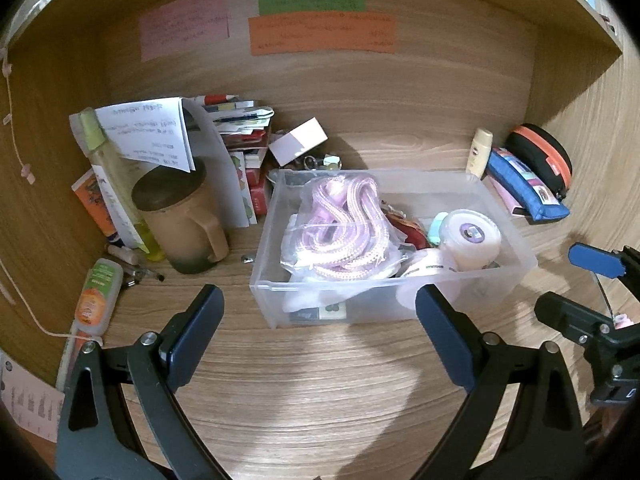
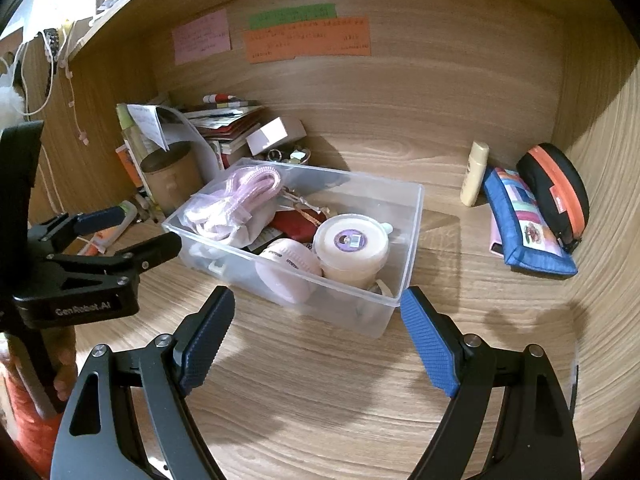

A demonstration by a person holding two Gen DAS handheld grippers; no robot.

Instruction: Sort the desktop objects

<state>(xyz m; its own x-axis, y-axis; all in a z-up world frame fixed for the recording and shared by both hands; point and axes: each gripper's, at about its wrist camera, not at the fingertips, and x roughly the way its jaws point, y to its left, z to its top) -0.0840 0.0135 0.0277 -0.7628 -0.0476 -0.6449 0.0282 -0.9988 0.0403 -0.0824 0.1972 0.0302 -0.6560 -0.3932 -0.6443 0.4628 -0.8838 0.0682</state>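
Both grippers' fingers (image 1: 200, 320) (image 2: 428, 344) spread (nothing held) before the clear bin (image 2: 408, 240).

Both views are dim and warm, with strong fisheye bending and black corners. A pale patch of light lies on the desk (image 1: 304, 400) at six o'clock. Soft shadows fall behind the clear box (image 2: 408, 216) toward one o'clock. The notes (image 1: 320, 32) at twelve o'clock are blurred, their writing unreadable

Writing on sticky notes (image 1: 322, 34) illegible
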